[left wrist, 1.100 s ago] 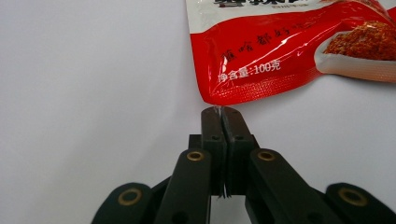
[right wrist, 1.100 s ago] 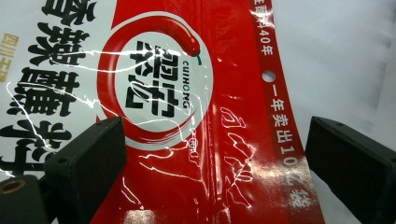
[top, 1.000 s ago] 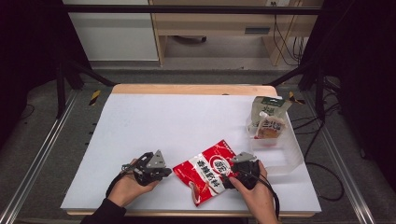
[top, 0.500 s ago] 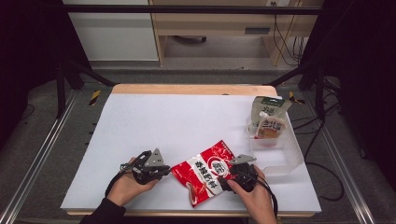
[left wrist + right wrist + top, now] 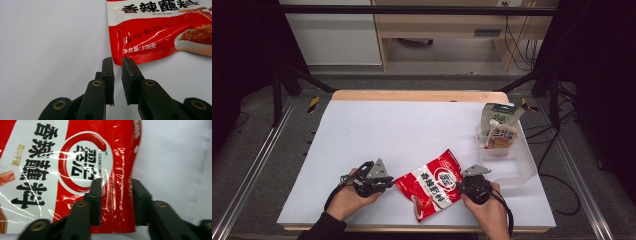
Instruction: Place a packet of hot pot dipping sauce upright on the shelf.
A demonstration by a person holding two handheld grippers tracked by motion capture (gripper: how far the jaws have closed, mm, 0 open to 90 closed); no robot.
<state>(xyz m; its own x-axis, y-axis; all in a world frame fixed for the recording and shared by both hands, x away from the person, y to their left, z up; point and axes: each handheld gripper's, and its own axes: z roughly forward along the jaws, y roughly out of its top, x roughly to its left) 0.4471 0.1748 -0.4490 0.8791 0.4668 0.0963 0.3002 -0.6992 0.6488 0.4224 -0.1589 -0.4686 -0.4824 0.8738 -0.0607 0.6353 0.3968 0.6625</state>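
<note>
Centrally, a white tabletop (image 5: 412, 130) was framed by dark floor and black rails. The red seasoning pouch (image 5: 432, 182) was straddled by the spread right gripper (image 5: 116, 195). The left gripper (image 5: 117, 62) was nearly pressed together at its corner.

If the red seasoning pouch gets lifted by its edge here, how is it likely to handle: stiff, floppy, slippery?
The red seasoning pouch is probably floppy: its film is creased and lies flat on the table. Its glossy, glare-streaked surface suggests it may slip between the right gripper pads. It is likely light, being thin, so pushing would probably slide it.
</note>
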